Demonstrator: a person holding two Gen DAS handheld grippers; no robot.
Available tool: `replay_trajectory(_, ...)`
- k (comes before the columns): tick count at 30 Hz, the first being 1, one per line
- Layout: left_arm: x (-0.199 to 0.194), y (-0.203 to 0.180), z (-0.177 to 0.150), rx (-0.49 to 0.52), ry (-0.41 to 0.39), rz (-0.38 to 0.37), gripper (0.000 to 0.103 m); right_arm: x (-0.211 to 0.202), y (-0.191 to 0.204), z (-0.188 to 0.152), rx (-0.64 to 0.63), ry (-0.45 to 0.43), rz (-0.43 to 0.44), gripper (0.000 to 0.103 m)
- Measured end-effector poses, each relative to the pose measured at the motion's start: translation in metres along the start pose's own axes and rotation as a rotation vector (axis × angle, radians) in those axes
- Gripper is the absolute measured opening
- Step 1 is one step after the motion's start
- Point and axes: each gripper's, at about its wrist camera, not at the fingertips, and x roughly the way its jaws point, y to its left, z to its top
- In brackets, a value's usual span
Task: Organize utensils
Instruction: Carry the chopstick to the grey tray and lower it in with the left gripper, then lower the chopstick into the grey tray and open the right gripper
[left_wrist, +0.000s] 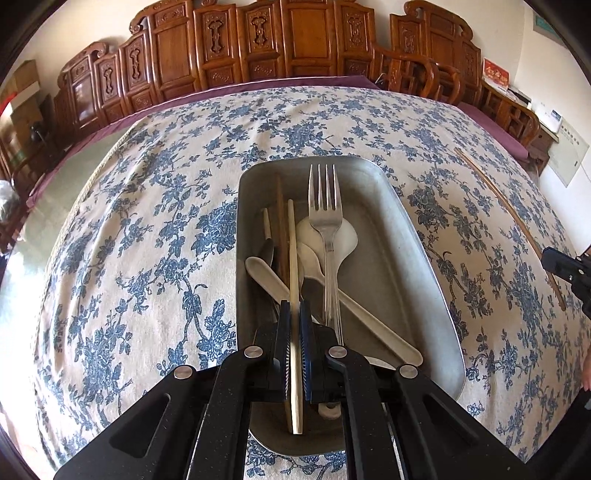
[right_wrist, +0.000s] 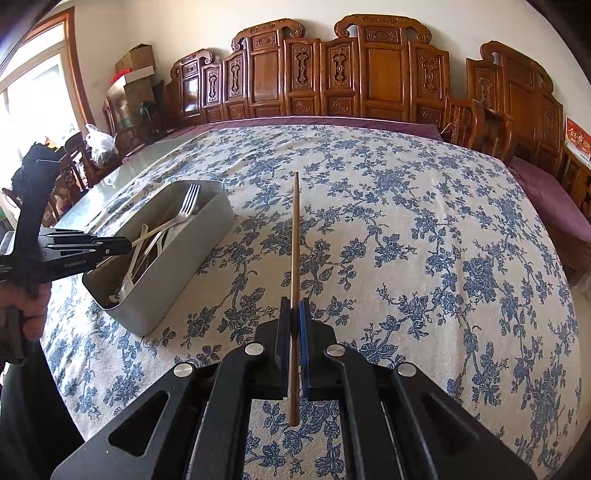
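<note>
Chopsticks (left_wrist: 294, 258) (right_wrist: 295, 243) clamped over tray (left_wrist: 406, 206)

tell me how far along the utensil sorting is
Done: the fork, pale spoons and some chopsticks already lie in the metal tin. In hand: the left claw grips a pale chopstick over the tin; the right claw grips a brown chopstick above the tablecloth. Left: release both into the tin.

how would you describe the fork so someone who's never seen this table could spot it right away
On the blue-flowered tablecloth sits a grey metal tray holding utensils. The fork lies among them, tines toward the tray's far end. It is the only shiny metal piece with prongs, lying over the pale spoons.
</note>
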Motion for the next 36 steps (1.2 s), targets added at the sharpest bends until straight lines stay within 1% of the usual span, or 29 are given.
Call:
replay_trajectory(6, -0.003, 0.001, 0.0, -0.005, -0.008, 0.0, 0.005, -0.002, 0.005, 0.002, -0.005, -0.004, 0.009, 0.006)
replay_trajectory(9, -0.01, 0.003, 0.001, -0.016, -0.031, -0.005, 0.013, -0.006, 0.013, 0.004, -0.015, -0.013, 0.023, 0.006)
replay_trajectory(10, -0.012, 0.003, 0.002, -0.017, -0.037, -0.005, 0.014, -0.007, 0.016, 0.004, -0.019, -0.014, 0.029, 0.006)
replay_trajectory(18, -0.033, 0.012, 0.002, -0.036, -0.091, -0.013, 0.015, -0.009, 0.055, 0.014, -0.035, -0.022, 0.111, 0.006)
replay_trajectory(25, -0.043, 0.023, 0.001, -0.054, -0.117, -0.026, 0.015, 0.006, 0.096, 0.025, -0.064, 0.0, 0.143, 0.006)
replay_trajectory(34, -0.051, 0.036, -0.003, -0.069, -0.135, -0.04, 0.015, 0.04, 0.138, 0.037, -0.029, 0.035, 0.197, 0.006)
replay_trajectory(36, -0.053, 0.038, -0.006, -0.071, -0.136, -0.04, 0.015, 0.048, 0.143, 0.038, -0.022, 0.039, 0.194, 0.006)
